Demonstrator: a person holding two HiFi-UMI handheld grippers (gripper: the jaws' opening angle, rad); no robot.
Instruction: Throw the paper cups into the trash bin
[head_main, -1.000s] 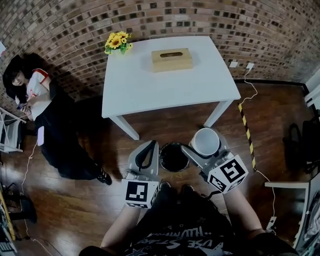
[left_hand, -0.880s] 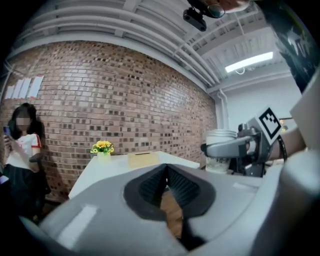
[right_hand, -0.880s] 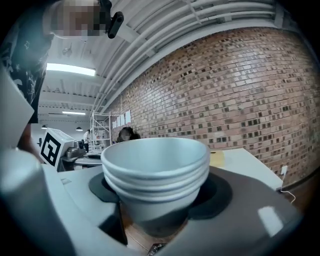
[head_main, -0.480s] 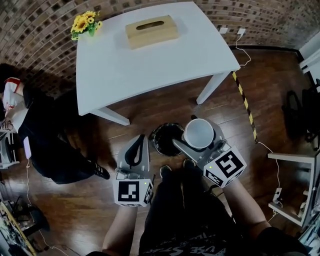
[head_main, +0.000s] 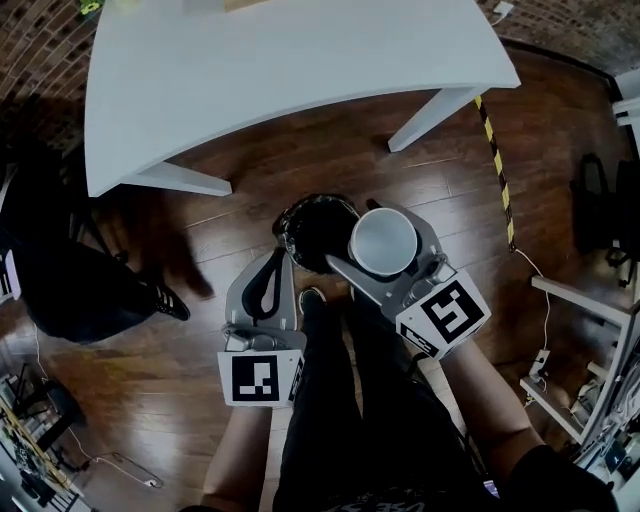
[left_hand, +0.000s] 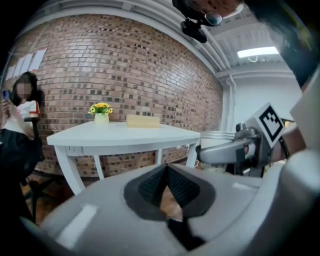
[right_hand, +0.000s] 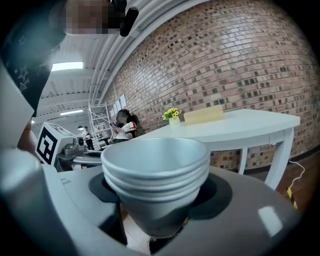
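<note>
A stack of white paper cups (head_main: 383, 240) stands upright between the jaws of my right gripper (head_main: 385, 250), which is shut on it. In the head view the stack overlaps the right rim of the black trash bin (head_main: 312, 230) on the wooden floor. The right gripper view shows the nested cups (right_hand: 156, 170) filling the middle, pressed between the dark pads (right_hand: 216, 195). My left gripper (head_main: 277, 255) hangs to the left of the bin, shut and holding nothing; in the left gripper view its jaws (left_hand: 166, 170) meet at the tip.
A white table (head_main: 280, 70) stands just beyond the bin, with a tissue box (left_hand: 143, 121) and yellow flowers (left_hand: 101, 111) on it. A person in dark clothes (head_main: 70, 290) sits at the left. Yellow-black tape (head_main: 497, 160) and white shelving (head_main: 600, 330) lie at the right.
The head view has tilted down, so the table has slid up the frame. The right gripper with the cups now overlaps the bin's right rim. The left gripper stays shut.
</note>
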